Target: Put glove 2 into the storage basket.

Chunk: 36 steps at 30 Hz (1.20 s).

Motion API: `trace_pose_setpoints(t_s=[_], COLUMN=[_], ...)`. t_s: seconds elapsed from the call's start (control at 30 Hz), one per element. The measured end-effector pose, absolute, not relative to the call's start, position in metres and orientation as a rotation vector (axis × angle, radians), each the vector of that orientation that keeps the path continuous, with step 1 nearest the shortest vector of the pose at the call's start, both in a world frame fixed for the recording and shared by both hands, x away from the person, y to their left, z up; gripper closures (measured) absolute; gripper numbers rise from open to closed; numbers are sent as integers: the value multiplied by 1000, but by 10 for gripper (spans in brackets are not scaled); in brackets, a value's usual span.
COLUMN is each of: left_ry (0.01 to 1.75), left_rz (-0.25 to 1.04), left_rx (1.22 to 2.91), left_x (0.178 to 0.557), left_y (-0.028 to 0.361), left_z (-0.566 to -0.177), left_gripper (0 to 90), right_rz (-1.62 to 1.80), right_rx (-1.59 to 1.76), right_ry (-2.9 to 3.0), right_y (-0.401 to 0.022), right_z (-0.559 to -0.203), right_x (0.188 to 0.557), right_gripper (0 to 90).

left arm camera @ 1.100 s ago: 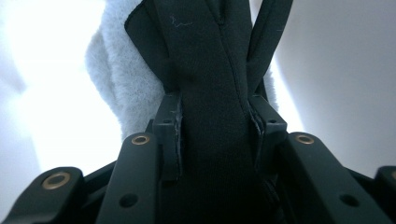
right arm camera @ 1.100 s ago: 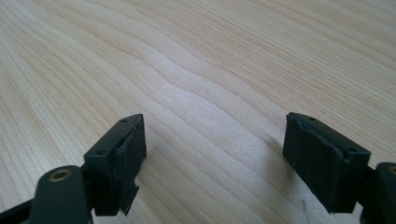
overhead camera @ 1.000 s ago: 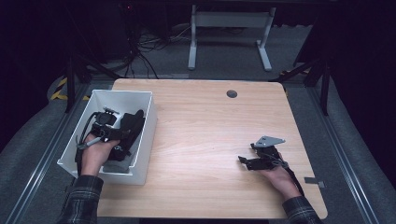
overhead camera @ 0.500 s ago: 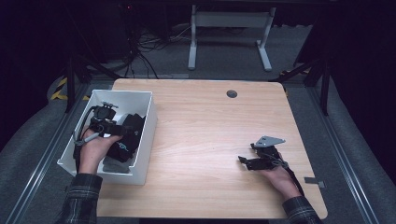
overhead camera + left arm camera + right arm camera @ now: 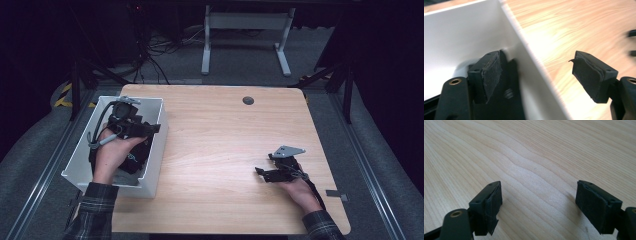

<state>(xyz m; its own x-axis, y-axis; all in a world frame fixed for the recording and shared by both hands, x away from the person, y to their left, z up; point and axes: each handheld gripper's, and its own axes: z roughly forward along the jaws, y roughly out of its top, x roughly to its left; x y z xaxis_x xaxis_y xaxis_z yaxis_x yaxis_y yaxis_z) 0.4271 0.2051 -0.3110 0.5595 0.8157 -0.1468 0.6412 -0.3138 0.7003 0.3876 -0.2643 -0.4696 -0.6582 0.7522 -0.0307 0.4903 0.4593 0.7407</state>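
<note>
My left tongs (image 5: 150, 128) have just been opening and hang empty above the white bin (image 5: 155, 145), the dark item (image 5: 135, 157) directly below; my right tongs (image 5: 262, 172) rest wide on the desk (image 5: 220, 140).

I see plaid flannel sleeves (image 5: 95, 207) at both wrists. My left gripper (image 5: 131, 123) is black, with a grey cable looping off it. My right gripper (image 5: 272, 172) carries a grey three-cornered plate; its fingers (image 5: 491, 202) wear frayed black pads and brass-ringed screws.

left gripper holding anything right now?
No. In the left gripper view, the left gripper stands open with only the white bin wall's rim passing between its pads, untouched.
</note>
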Motion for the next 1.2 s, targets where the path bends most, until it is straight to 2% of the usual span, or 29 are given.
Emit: trace_pose_setpoints(t_s=[0.3,0.53,0.83,1.2], left_ry=[993,914,829,805], left_rz=[244,190,108,68], left_rx=[2082,2114,2227,2341], left_x=[412,402,390,385], left_y=[136,100,53,31], left_z=[-312,-326,-374,-432], left_gripper=[236,235,226,207], right_rz=[1025,1025,1024,1026], right_rx=[1052,1052,1050,1048], right_ry=[2359,2358,2360,2362], right_y=[-264,-264,-264,-264], right_z=[-470,-470,-470,-470], right_x=[387,387,387,387], right_gripper=[218,217,214,211])
